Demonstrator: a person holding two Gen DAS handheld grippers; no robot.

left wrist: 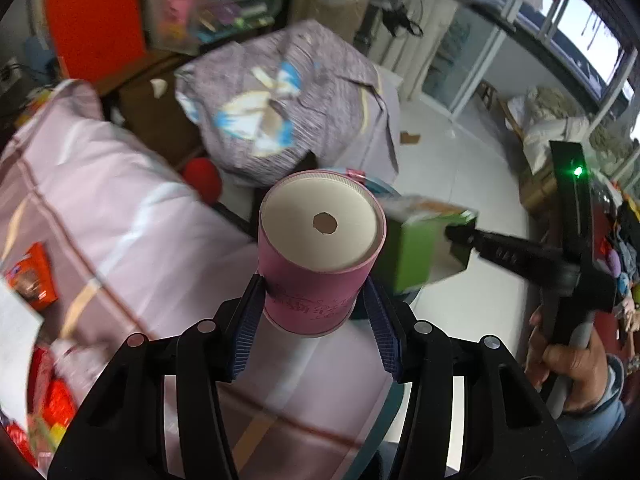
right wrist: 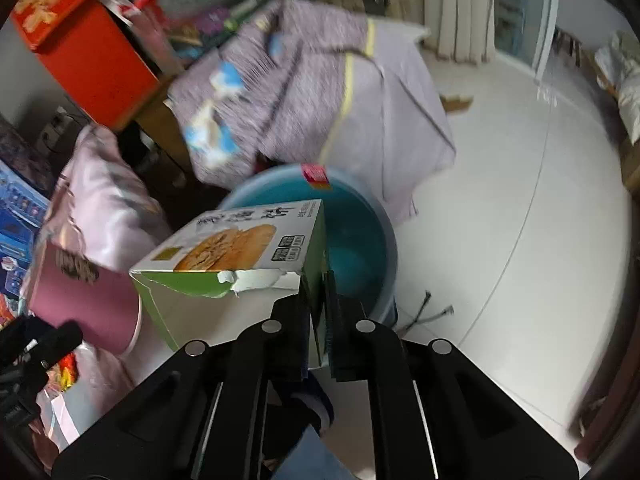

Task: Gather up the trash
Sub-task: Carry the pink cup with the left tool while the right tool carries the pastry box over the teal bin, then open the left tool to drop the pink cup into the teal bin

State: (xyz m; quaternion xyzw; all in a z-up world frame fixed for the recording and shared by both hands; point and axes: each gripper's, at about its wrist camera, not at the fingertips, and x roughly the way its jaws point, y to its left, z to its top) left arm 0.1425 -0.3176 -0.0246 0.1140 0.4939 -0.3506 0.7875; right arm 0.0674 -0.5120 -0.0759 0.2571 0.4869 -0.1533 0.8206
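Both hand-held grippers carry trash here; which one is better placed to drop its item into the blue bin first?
Right, probably. The right hand-held gripper holds the torn cracker box directly over the blue bin. The left hand-held gripper holds the pink cup more over the bed edge.

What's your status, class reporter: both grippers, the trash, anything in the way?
Left gripper shut on pink paper cup. Right gripper shut on torn green snack box. Blue bin just beyond both, open. Nothing blocking it.
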